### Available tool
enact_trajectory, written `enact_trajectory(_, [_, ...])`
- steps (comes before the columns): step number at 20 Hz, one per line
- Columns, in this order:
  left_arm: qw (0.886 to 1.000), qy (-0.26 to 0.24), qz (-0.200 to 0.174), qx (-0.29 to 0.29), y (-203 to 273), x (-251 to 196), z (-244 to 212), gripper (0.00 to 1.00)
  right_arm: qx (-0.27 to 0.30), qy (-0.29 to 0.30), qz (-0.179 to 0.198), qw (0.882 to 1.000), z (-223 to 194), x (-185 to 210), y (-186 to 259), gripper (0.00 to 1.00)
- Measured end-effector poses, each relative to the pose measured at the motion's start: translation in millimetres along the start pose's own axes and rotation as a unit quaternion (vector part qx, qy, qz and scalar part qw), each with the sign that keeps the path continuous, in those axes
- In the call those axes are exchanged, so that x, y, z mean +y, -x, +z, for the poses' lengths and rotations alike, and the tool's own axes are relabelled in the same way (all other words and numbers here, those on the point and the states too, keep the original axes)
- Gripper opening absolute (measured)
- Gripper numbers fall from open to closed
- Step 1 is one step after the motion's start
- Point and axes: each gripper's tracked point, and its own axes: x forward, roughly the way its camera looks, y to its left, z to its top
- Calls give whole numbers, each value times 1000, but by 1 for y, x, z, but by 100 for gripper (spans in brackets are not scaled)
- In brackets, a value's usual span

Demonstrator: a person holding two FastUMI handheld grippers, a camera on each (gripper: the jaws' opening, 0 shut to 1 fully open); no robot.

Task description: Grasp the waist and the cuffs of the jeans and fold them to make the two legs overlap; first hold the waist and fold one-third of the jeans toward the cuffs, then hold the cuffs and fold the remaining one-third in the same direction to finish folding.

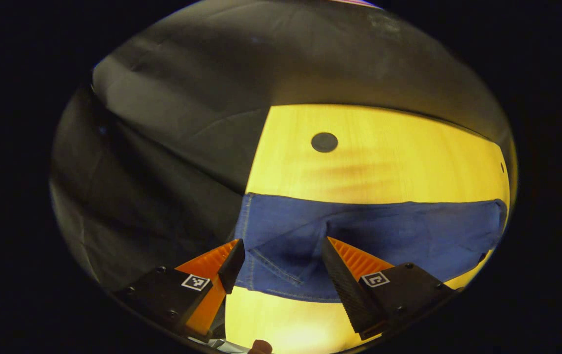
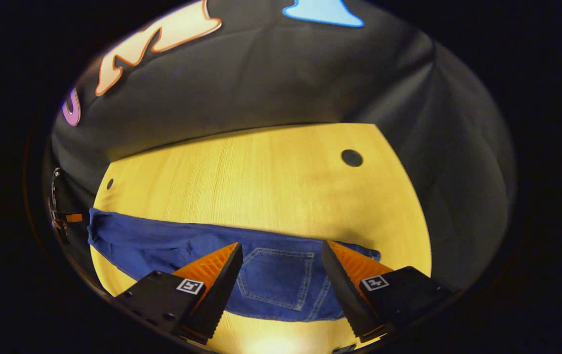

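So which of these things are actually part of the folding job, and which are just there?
Part of the job:
- blue denim jeans, lying flat
- left gripper, open above them
- right gripper, open above the back pocket

Just there:
- yellow wooden table
- round black hole in the table

The bench has a light wood-grain top with a round dark hole near its far edge. One pair of blue jeans lies flat on it, stretched sideways along the near part, a back pocket facing up.
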Motion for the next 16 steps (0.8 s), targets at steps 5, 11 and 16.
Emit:
enact_trajectory(5, [998, 38, -50, -28, 12, 5, 3, 96, -7, -43, -34, 998, -43, -52, 44, 97])
enact_trajectory(11, [995, 52, -64, -51, 12, -4, 0, 96, 43, -67, -43, 996, -121, -106, 31, 96])
enact_trajectory(16, [993, 87, -65, -48, 18, -21, -1, 96, 74, -74, -26, 994, -156, -115, -9, 99])
